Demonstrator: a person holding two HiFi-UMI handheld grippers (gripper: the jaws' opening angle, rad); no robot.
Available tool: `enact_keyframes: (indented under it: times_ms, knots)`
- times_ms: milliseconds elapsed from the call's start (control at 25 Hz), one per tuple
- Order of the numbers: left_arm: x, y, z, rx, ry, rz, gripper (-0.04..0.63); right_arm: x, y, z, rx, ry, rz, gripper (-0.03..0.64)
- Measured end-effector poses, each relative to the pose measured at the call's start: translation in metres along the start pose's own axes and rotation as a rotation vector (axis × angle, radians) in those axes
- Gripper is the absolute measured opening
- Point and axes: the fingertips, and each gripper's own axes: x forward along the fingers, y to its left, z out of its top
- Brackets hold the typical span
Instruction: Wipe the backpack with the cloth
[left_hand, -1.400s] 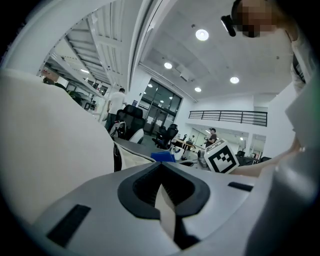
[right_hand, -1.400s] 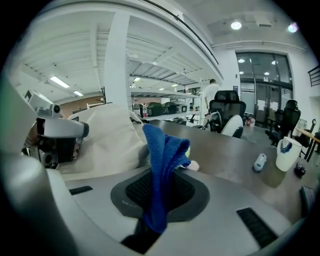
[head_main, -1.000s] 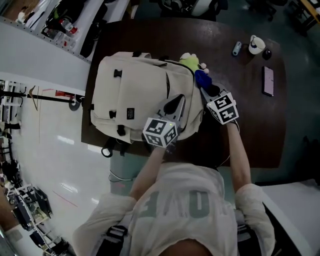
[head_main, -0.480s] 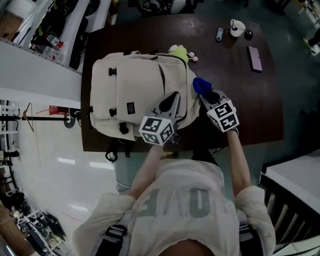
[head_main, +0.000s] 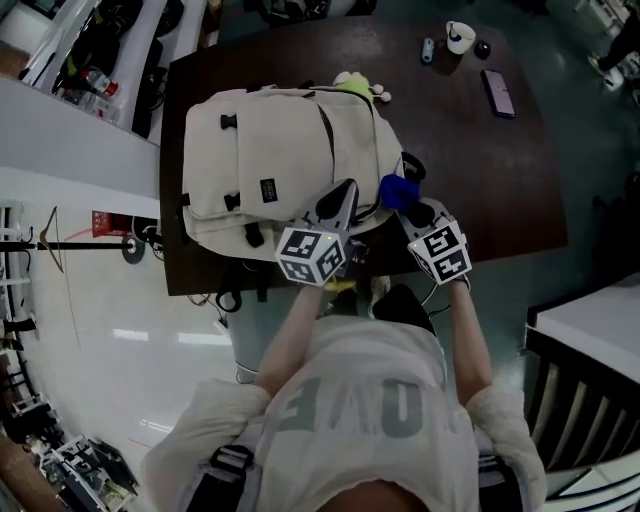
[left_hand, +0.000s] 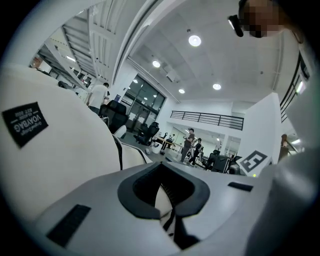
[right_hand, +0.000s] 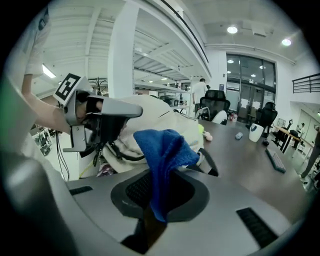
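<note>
A cream backpack (head_main: 270, 150) lies flat on the dark table (head_main: 480, 170). My left gripper (head_main: 345, 197) rests on its lower right part, shut with cream fabric and a black zipper line pinched in its jaws (left_hand: 165, 195). My right gripper (head_main: 408, 203) is shut on a blue cloth (head_main: 397, 190), which sits against the backpack's right side edge near a black strap. In the right gripper view the cloth (right_hand: 162, 147) stands up folded out of the jaws, with the backpack (right_hand: 165, 117) and the left gripper (right_hand: 107, 111) just beyond it.
A green plush toy (head_main: 355, 85) hangs at the backpack's top. A white mug (head_main: 460, 37), a small grey object (head_main: 427, 48) and a phone (head_main: 497, 92) lie at the table's far right. The table's near edge runs just under both grippers.
The right gripper has drawn the cloth down the backpack's right side, away from the green toy and toward me. The left gripper has stayed on the backpack.
</note>
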Motion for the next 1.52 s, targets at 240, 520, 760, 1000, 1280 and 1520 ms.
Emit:
enact_keyframes:
  times_ms: [240,520,760,1000,1280,1520]
  knots:
    - [-0.023,-0.018,0.007,0.015,-0.041,0.067,0.005,-0.012,0.053,-0.018,0.001,-0.004,0.149,0.051]
    - [-0.05,-0.006,0.029,0.062,-0.091,0.217,0.005,-0.03,0.018,0.017,-0.024,-0.14,0.204,0.051]
    - [-0.06,0.055,0.099,0.102,-0.194,0.328,0.005,-0.002,-0.039,0.12,-0.184,-0.286,0.261,0.051]
    - [-0.055,0.116,0.154,0.041,-0.252,0.377,0.005,0.065,-0.085,0.252,-0.376,-0.406,0.303,0.051]
    - [-0.019,0.145,0.164,-0.026,-0.242,0.44,0.005,0.182,-0.085,0.327,-0.61,-0.365,0.528,0.051]
    - [0.025,0.167,0.172,0.011,-0.268,0.471,0.005,0.281,-0.04,0.336,-0.781,-0.325,0.801,0.051]
